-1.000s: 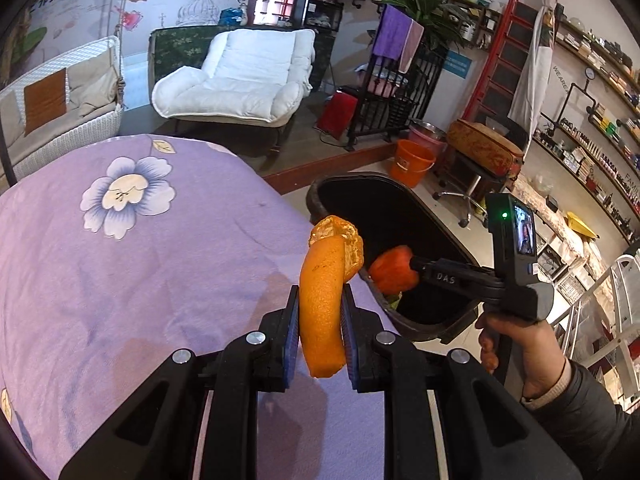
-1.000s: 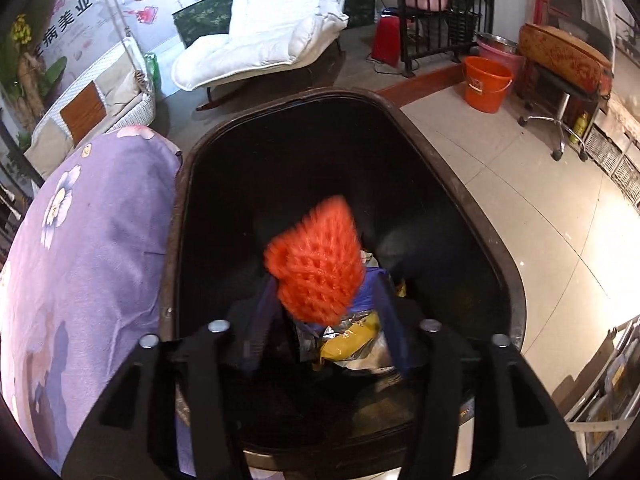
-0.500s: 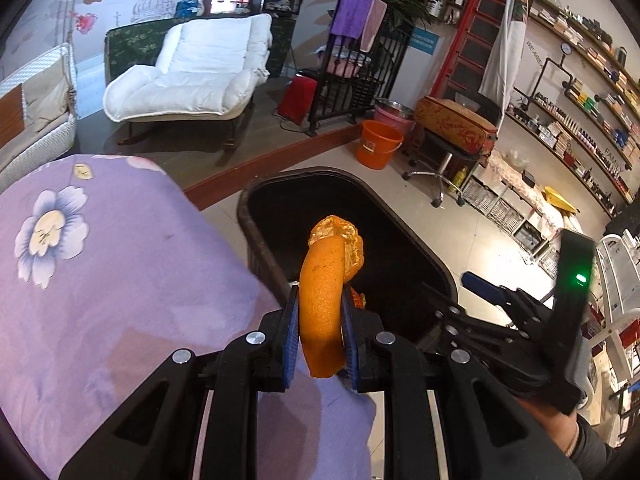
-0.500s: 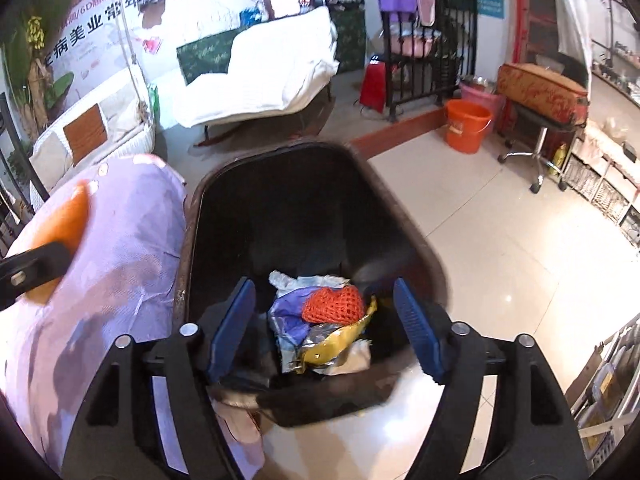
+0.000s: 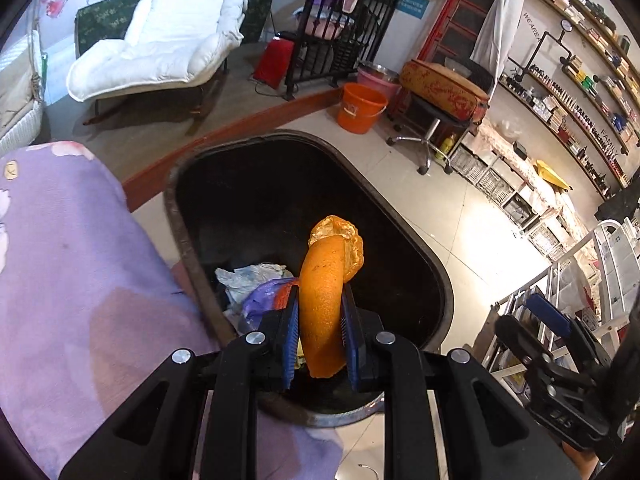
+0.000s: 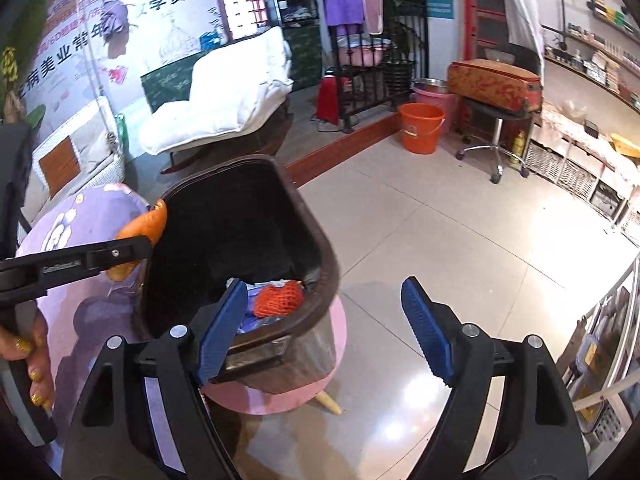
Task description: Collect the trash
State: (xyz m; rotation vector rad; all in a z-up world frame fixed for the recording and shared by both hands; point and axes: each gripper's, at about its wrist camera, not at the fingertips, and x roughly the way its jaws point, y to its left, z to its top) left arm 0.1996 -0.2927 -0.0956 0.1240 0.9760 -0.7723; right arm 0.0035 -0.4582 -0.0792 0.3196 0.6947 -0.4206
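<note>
1. Orange peel (image 5: pixel 324 292): long curled strip, upright, pinched between the blue pads of the left gripper (image 5: pixel 320 334); upper end curls free above the fingertips, over the open trash bin (image 5: pixel 176 216).
2. Left gripper: narrow gap, pads pressing both sides of the peel.
3. Right gripper (image 6: pixel 324 328): spread wide, jaws just been opening, nothing between them; held beside the bin's near rim, over pale floor tiles (image 6: pixel 440 232).
4. Trash bin: dark, on a pink stool (image 6: pixel 280 396), beside purple floral cloth (image 5: pixel 72 264); contains an orange mesh net (image 6: pixel 278 298), crumpled wrappers (image 5: pixel 248 280).
</note>
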